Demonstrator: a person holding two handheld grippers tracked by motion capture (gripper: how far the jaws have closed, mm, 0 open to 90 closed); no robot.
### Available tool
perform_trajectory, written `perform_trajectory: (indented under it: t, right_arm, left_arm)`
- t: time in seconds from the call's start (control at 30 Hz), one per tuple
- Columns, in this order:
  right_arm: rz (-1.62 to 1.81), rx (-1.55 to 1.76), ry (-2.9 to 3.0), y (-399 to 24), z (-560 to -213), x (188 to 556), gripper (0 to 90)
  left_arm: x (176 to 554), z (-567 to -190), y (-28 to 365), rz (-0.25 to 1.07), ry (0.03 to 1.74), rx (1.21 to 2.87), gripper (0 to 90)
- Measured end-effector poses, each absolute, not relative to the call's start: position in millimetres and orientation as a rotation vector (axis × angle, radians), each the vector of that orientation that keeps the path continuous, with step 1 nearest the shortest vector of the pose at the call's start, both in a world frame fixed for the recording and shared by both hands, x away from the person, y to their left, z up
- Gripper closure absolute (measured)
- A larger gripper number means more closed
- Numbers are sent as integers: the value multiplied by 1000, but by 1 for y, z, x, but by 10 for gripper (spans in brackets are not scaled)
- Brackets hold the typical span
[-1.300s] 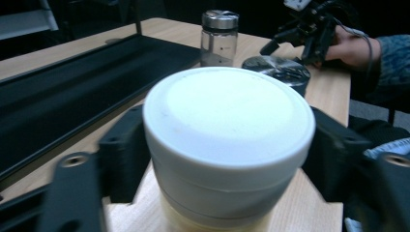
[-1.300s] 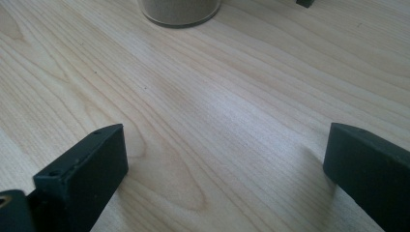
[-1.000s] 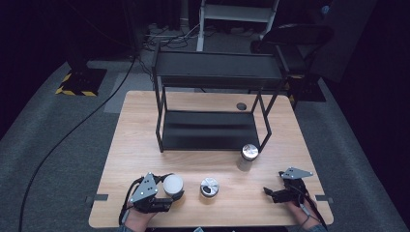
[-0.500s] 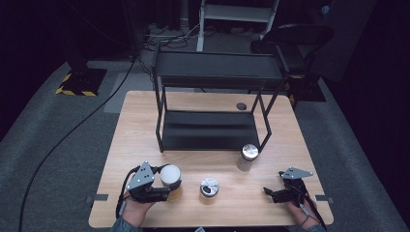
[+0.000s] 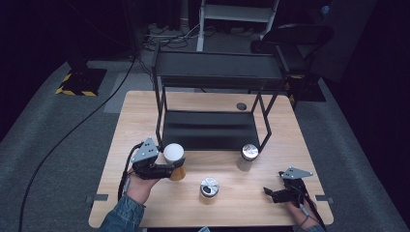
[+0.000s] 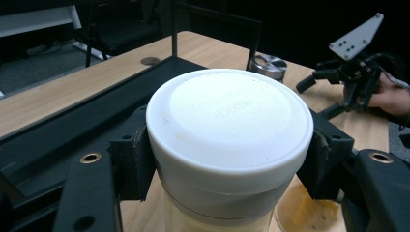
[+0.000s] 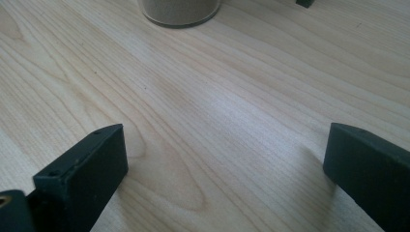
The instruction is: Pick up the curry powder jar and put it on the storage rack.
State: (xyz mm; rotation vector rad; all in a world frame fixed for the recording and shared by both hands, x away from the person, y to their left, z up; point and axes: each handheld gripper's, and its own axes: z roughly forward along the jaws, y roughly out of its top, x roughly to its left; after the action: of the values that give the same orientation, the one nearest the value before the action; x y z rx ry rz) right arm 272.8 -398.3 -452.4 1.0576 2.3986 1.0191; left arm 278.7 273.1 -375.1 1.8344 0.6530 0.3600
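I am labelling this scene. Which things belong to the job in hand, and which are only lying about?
In the job:
- left tongs
- white-lidded jar gripped by them
- black shelf rack

Lying about:
- two metal-lidded jars
- right tongs, open, idle

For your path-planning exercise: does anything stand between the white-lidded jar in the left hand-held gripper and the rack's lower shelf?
Nothing visible does: the white-lidded jar sits just before the lower shelf, whose front is open.

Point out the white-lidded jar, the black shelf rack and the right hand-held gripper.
white-lidded jar (image 6: 229,108), left gripper view, middle of its white lid.
black shelf rack (image 5: 208,129), high view, bare lower shelf.
right hand-held gripper (image 7: 222,166), right gripper view, midway between its open fingertips, over bare tabletop.
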Motion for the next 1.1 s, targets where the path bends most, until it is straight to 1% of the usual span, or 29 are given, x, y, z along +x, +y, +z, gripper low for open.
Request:
perform_trajectory:
  t: [0.63,1.1]
  right_arm:
    - [1017,1068,2391,-397,-453,272,19]
    - [1014,1074,2385,-396,-453,271,20]
  left_arm:
    - [340,-343,248,381,676,1859,338]
    - [376,-333,229,403,777,1885,338]
